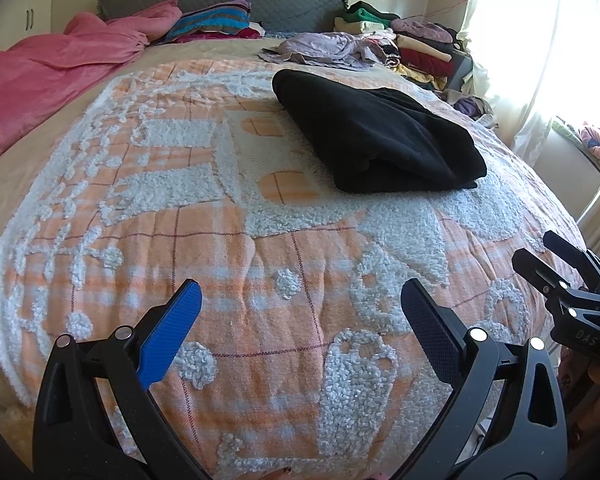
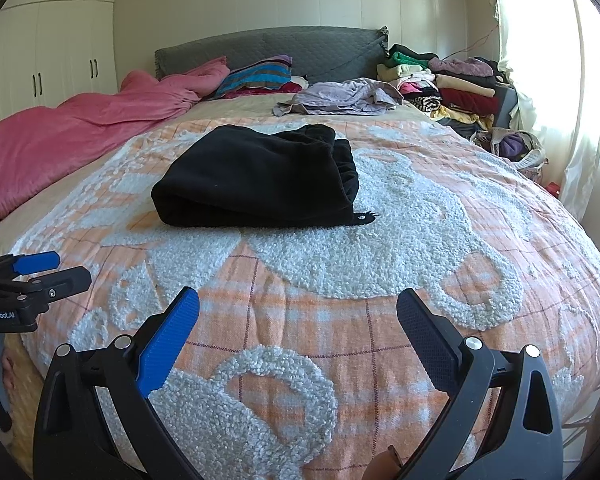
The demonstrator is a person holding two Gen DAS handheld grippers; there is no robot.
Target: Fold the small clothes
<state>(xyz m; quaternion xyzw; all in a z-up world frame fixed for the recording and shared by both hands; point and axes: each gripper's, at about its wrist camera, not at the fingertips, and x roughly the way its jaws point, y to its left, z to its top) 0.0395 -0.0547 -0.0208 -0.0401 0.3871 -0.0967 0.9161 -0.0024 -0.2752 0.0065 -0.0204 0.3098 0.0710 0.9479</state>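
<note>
Along the left side of the bed lay a crumpled pink blanket [image 2: 80, 128], and behind it at the grey quilted headboard [image 2: 268, 46] sat a striped pillow in blue, purple and brown [image 2: 256, 76]. Over the near part of the bed spread an orange checked bedspread with raised white tufted patterns [image 2: 340, 320]. The left hand-held gripper [image 1: 300, 316] hovered low over this bedspread with its blue-padded fingers spread wide and nothing between them. Toward the middle of the bedspread, well apart from both grippers, rested the folded black fleece garment [image 2: 256, 176], lying flat in a thick bundle. The right hand-held gripper [image 2: 298, 320] was likewise held wide open and empty just above the bedspread. Farther back lay a rumpled lilac garment [image 2: 340, 96], and at the far right, near the bright curtained window [image 2: 540, 80], stood a stack of folded clothes in mixed colours [image 2: 448, 84].
</note>
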